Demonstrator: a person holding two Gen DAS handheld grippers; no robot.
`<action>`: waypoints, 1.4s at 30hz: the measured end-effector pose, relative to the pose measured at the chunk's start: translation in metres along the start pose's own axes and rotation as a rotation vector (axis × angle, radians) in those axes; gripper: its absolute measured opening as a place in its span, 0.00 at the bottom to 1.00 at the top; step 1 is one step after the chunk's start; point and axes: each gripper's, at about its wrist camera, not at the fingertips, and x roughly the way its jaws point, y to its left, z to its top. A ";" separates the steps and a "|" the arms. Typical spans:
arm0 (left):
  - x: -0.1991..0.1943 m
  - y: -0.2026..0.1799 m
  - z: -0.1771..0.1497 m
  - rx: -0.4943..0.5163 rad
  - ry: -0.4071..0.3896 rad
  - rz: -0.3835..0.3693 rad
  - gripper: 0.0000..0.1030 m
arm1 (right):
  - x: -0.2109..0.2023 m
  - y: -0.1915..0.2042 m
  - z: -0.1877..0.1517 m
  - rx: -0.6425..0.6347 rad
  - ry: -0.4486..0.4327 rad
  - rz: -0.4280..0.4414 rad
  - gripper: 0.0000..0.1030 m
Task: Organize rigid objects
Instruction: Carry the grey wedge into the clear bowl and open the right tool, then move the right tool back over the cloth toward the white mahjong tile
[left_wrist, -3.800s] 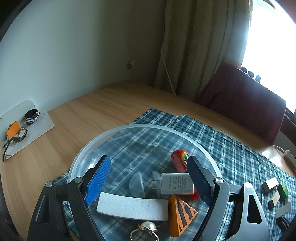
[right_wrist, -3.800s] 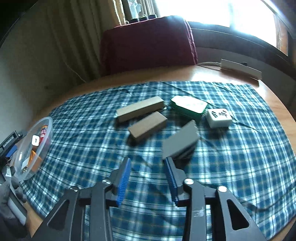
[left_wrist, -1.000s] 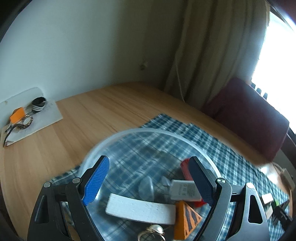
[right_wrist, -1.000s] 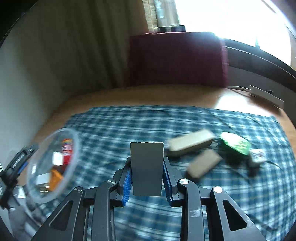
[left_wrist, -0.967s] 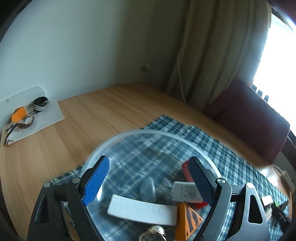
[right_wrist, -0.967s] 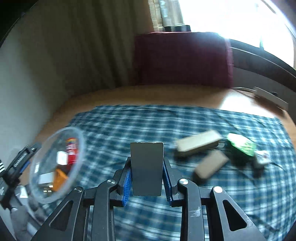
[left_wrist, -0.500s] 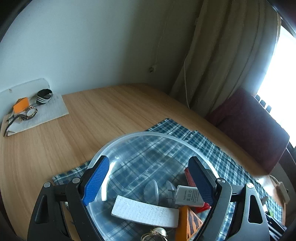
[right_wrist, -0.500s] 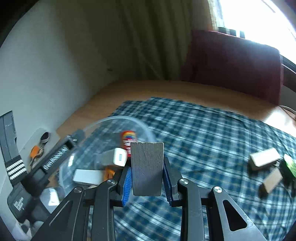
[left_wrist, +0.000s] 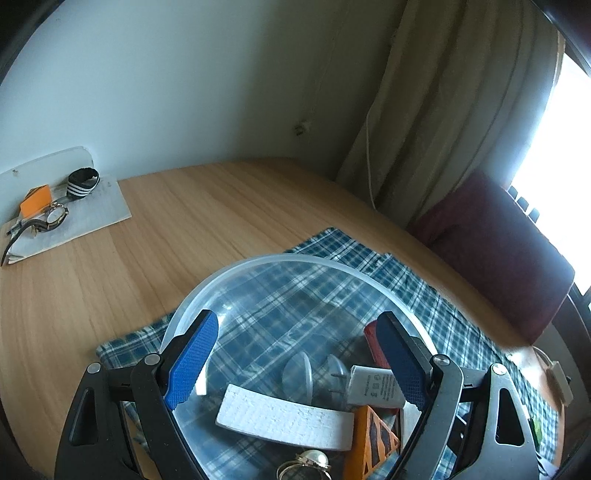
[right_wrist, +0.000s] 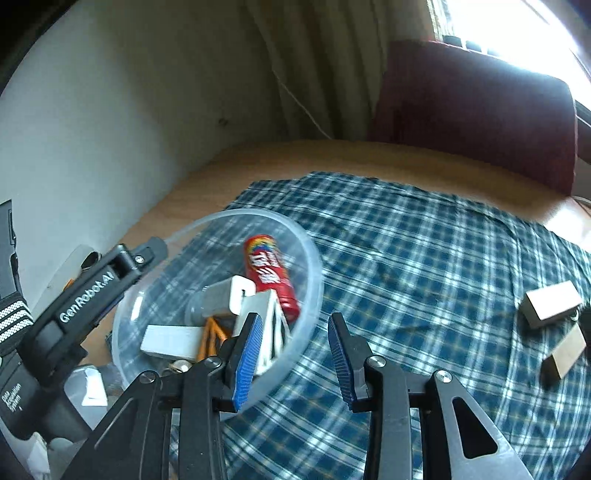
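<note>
The left gripper (left_wrist: 295, 362) holds its jaws wide apart around the near rim of the clear bowl (right_wrist: 314, 258), though whether the pads touch it cannot be told. Between its fingers lie a white strip (left_wrist: 284, 421), a white charger (left_wrist: 373, 386) and an orange wedge (left_wrist: 373, 443). The right gripper (right_wrist: 295, 354) stands open and empty, its left finger over the bowl's edge beside a grey block (right_wrist: 264, 310) and red tube (right_wrist: 271, 273). Far right, two wooden blocks (right_wrist: 550, 304) lie on the checked cloth (right_wrist: 424, 258).
</note>
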 end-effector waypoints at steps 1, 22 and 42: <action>0.000 0.000 0.000 0.000 0.001 0.000 0.85 | 0.000 -0.002 0.000 0.004 0.002 -0.003 0.38; 0.003 -0.009 -0.003 0.041 0.018 -0.014 0.89 | -0.023 -0.049 -0.019 0.142 -0.024 -0.090 0.62; -0.005 -0.020 -0.008 0.102 -0.045 0.030 0.89 | -0.092 -0.144 -0.052 0.289 -0.122 -0.303 0.67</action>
